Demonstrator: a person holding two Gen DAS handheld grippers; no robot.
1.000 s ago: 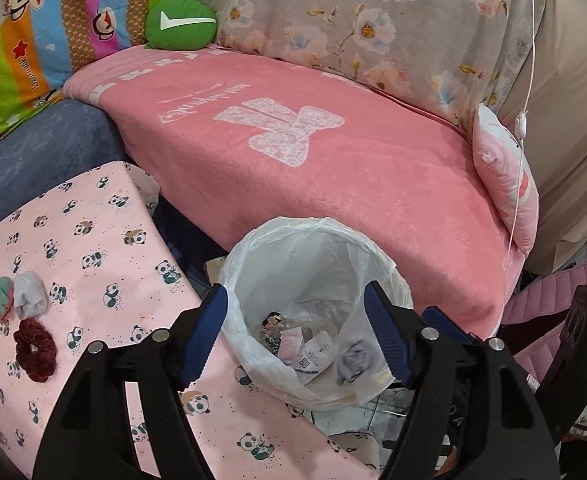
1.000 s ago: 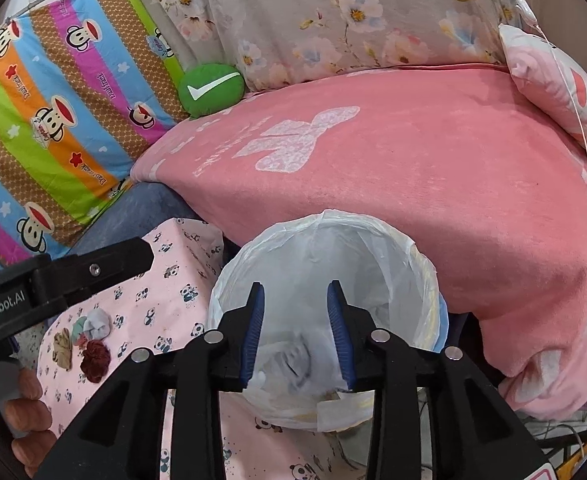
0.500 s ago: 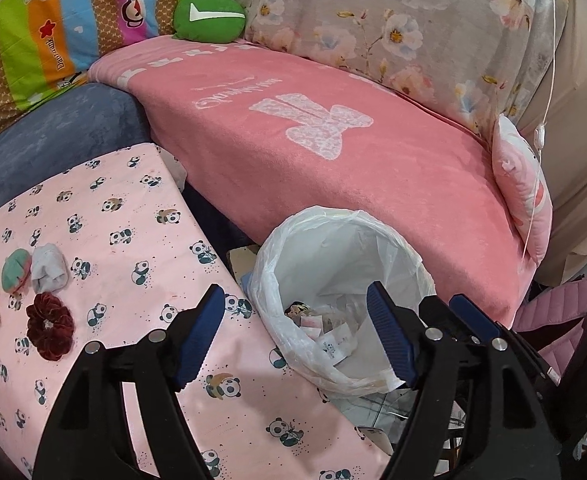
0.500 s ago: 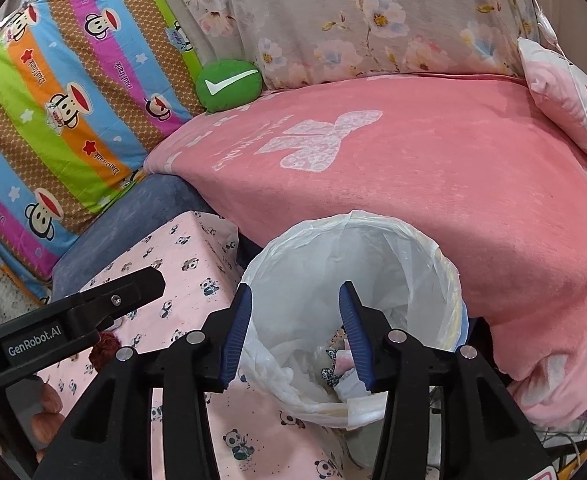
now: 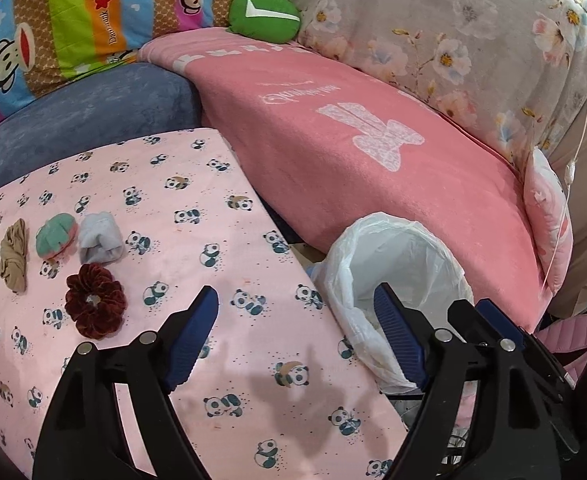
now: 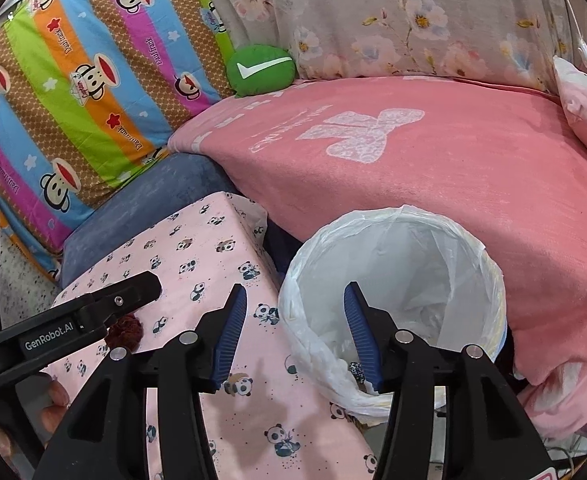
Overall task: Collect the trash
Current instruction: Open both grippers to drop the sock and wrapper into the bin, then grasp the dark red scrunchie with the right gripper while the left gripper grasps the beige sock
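A trash bin with a white bag liner (image 5: 397, 264) (image 6: 397, 280) stands beside the panda-print pink table (image 5: 197, 248) (image 6: 181, 256). On the table's left lie a dark red scrunchie (image 5: 94, 306), a grey rolled cloth (image 5: 100, 238), a green and pink cloth ball (image 5: 55, 236) and a tan cloth (image 5: 13, 254). My left gripper (image 5: 295, 324) is open and empty over the table edge next to the bin. My right gripper (image 6: 295, 320) is open and empty, above the bin's left rim.
A sofa with a pink blanket (image 5: 373, 148) (image 6: 433, 160) runs behind the bin. A green cushion (image 5: 264, 15) and a striped monkey-print cover (image 6: 73, 80) lie at the back. A blue-grey sofa arm (image 5: 89, 116) borders the table.
Both grippers have drawn back and left from over the bin toward the table. The right gripper has opened wider. The left gripper stays open.
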